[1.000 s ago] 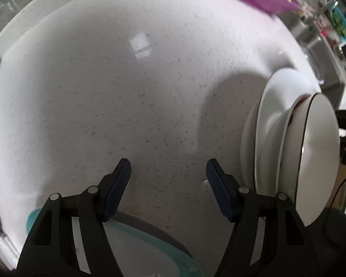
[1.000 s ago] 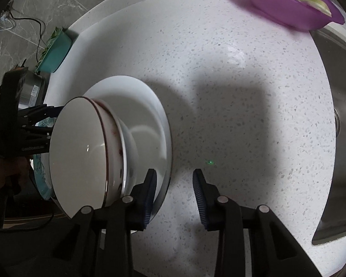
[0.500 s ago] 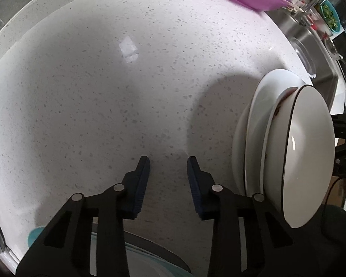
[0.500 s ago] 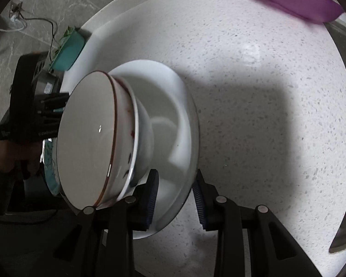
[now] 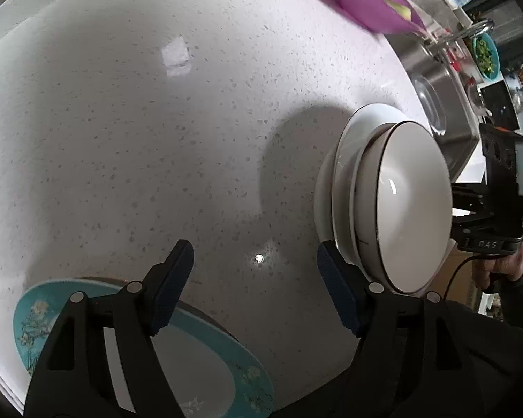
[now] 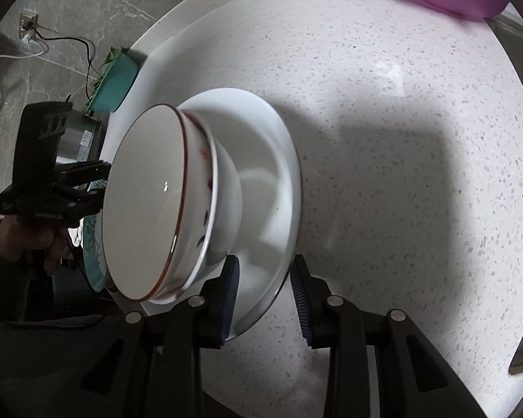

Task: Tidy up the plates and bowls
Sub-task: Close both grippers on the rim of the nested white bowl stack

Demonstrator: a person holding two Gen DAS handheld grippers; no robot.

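A white deep plate [image 6: 268,174] lies on the speckled counter with two white bowls nested on it. The top bowl [image 6: 146,202] has a brown rim; the lower bowl [image 6: 226,191] has red marks. My right gripper [image 6: 265,261] straddles the plate's near rim, one pad inside and one outside, with the jaws a little apart and not clearly pressing. The same plate [image 5: 341,160] and top bowl [image 5: 415,202] show at the right of the left wrist view. My left gripper [image 5: 255,249] hangs above bare counter, jaws opening, nothing between them. A teal flowered plate [image 5: 35,317] lies under it.
A purple basin [image 5: 373,7] sits at the far side of the counter, beside a steel sink [image 5: 436,80]. A teal container [image 6: 116,80] and a metal pot [image 6: 80,136] stand at the left end. A hand [image 5: 505,268] shows at the right.
My left gripper narrowed, then spread wide and rose, showing more of the teal plate. My right gripper slid from beside the white plate onto its rim.
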